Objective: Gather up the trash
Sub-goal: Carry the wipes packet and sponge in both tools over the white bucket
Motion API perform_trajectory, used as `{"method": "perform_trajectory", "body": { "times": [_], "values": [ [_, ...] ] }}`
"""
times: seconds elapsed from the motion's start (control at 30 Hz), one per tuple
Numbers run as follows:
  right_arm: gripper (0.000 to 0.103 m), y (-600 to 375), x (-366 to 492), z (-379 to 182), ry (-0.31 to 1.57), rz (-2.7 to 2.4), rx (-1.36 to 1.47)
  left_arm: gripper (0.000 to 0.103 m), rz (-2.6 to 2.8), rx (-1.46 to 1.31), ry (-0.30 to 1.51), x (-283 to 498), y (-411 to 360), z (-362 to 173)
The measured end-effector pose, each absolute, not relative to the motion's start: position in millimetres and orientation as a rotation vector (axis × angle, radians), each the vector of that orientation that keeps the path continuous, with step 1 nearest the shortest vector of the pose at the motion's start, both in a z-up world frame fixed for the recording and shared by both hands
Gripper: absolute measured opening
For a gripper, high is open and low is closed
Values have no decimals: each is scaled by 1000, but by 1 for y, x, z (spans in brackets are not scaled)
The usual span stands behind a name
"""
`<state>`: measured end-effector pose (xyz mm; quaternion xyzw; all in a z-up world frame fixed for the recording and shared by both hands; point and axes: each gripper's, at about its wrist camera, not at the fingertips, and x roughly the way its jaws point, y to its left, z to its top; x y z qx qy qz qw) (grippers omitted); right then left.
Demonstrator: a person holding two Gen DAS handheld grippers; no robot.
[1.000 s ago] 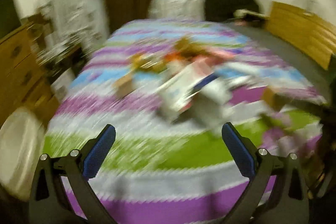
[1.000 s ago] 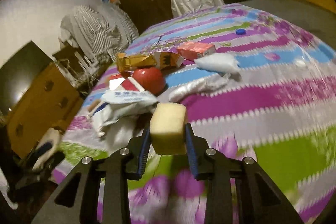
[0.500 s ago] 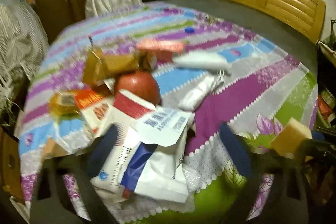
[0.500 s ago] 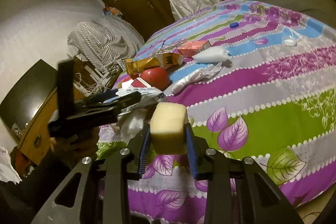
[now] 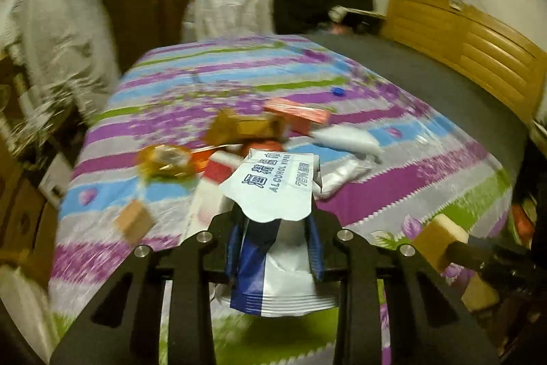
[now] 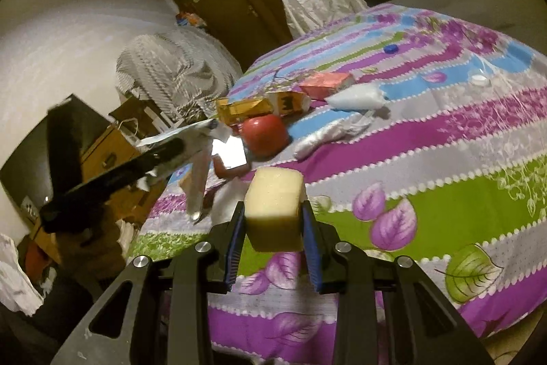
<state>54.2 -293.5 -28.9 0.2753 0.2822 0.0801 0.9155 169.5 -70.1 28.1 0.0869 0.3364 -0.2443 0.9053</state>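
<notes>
Yellow foam fills the right gripper (image 6: 273, 230): a squarish sponge block (image 6: 274, 209) is pinched between the two blue pads (image 6: 310, 245), held above the near edge of the striped bedspread (image 6: 427, 159). From the left wrist camera the same sponge shows at the lower right, out past the bedspread's near corner.

The left gripper (image 5: 275, 243) is closed on a white and blue wipes packet (image 5: 273, 204) (the flap reads "ALCOHOL WIPES"), whose body hangs down between the fingers while the flap sticks up above them. The packet is lifted off the bedspread (image 5: 427, 173); in the right wrist view it dangles from the black tool at the left, beside the bed's edge.

The remaining trash lies in a loose heap near the middle of the bedspread. A red round object (image 6: 265, 135) sits at the heap's near side, touching a red and white box (image 6: 230, 159). Behind it are a golden carton (image 6: 244, 108) and a pinkish-red box (image 6: 324, 81). A white plastic bag (image 6: 357, 96) lies to the right of these, with a crumpled clear wrapper (image 6: 328, 134) just in front of it. A small blue cap (image 6: 390, 49) rests farther back on the bedspread, well apart from the heap. A crinkled orange wrapper (image 5: 164, 159) and a small brown box (image 5: 135, 223) lie left of the heap, both blurred.
</notes>
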Motion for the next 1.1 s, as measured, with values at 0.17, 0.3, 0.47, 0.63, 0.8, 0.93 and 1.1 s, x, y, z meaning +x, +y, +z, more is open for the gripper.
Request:
{"method": "perform_trajectory", "body": {
  "times": [0.17, 0.3, 0.47, 0.63, 0.8, 0.93, 1.1],
  "values": [
    [33, -262, 59, -17, 598, 210, 494, 31, -403, 131, 680, 142, -39, 36],
    [33, -235, 60, -6, 603, 240, 438, 31, -430, 77, 687, 130, -22, 36],
    [33, -211, 53, 7, 600, 258, 391, 30, -409, -6, 666, 127, 6, 46],
    [33, -193, 50, 19, 595, 275, 354, 30, -353, -56, 571, 128, 43, 81],
    [33, -175, 50, 34, 575, 306, 316, 30, -295, -91, 515, 122, 78, 101],
    [33, -161, 55, 41, 576, 326, 293, 31, -255, -119, 532, 115, 103, 95],
    [33, -135, 64, 45, 589, 376, 275, 30, -191, -146, 563, 108, 131, 78]
  ]
}}
